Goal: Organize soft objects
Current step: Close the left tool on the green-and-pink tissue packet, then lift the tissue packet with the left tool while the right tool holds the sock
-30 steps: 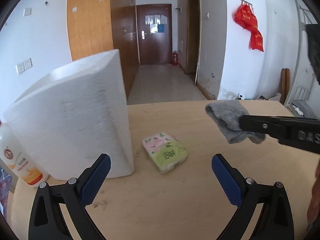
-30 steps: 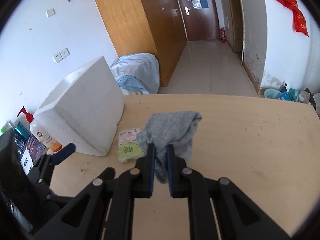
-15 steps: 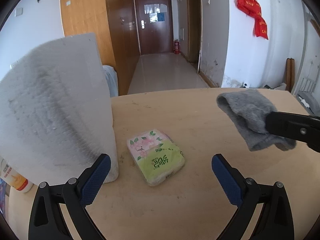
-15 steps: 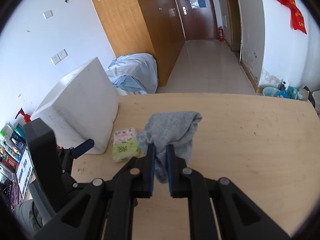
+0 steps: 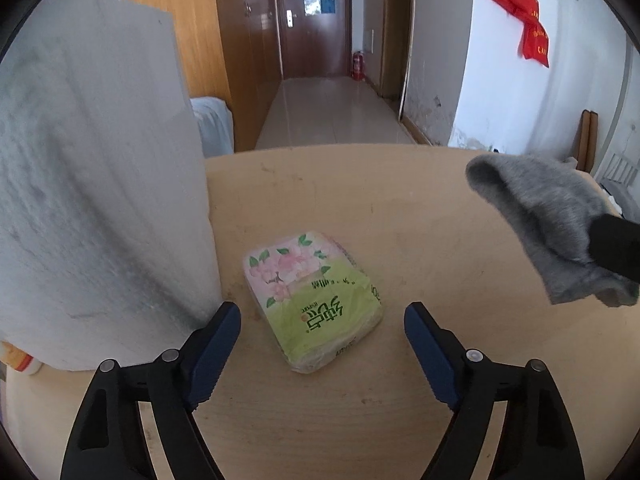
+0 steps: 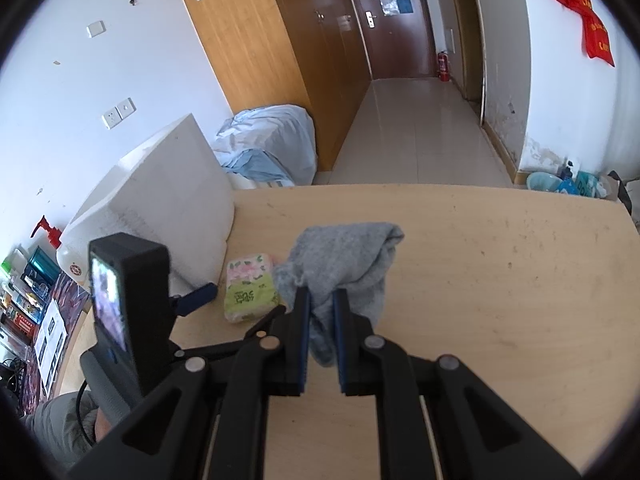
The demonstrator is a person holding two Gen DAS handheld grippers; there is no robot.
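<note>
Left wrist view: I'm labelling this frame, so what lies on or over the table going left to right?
White foam box → tissue pack → grey cloth, pinched in the right claw.

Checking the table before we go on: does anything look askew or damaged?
Nothing damaged or spilled. The tissue pack lies askew beside the white foam block, and the grey cloth hangs bunched from the right hand-held gripper.

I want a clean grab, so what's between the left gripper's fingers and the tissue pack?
Nothing but bare table. In the left wrist view the open left gripper already straddles the near part of the tissue pack, touching nothing.
</note>
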